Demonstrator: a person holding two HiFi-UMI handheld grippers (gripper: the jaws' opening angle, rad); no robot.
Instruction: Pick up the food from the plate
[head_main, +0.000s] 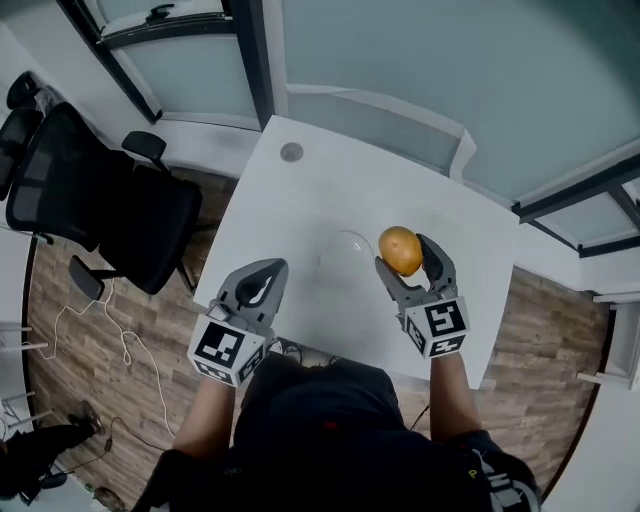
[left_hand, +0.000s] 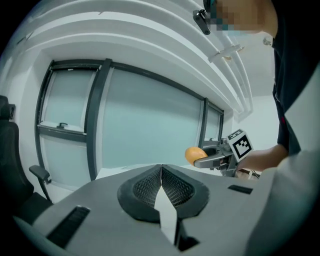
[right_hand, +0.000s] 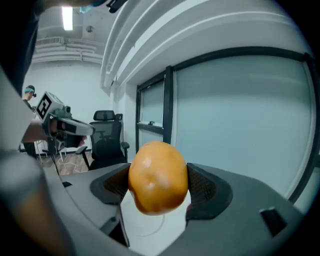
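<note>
An orange-yellow round food item (head_main: 400, 249) (right_hand: 158, 177) is clamped between the jaws of my right gripper (head_main: 408, 262) (right_hand: 158, 186), held up above the white table (head_main: 300, 200). A clear glass plate (head_main: 345, 252) lies on the table just left of it and holds nothing. My left gripper (head_main: 262, 285) (left_hand: 161, 186) is shut with nothing in it, hovering near the table's front edge. In the left gripper view the food (left_hand: 195, 154) and the right gripper (left_hand: 220, 156) show off to the right.
A small round grommet (head_main: 291, 152) sits at the table's far side. A black office chair (head_main: 100, 200) (right_hand: 107, 135) stands to the left of the table. Cables (head_main: 120, 345) trail over the wooden floor. Glass partition walls (head_main: 430, 70) run behind the table.
</note>
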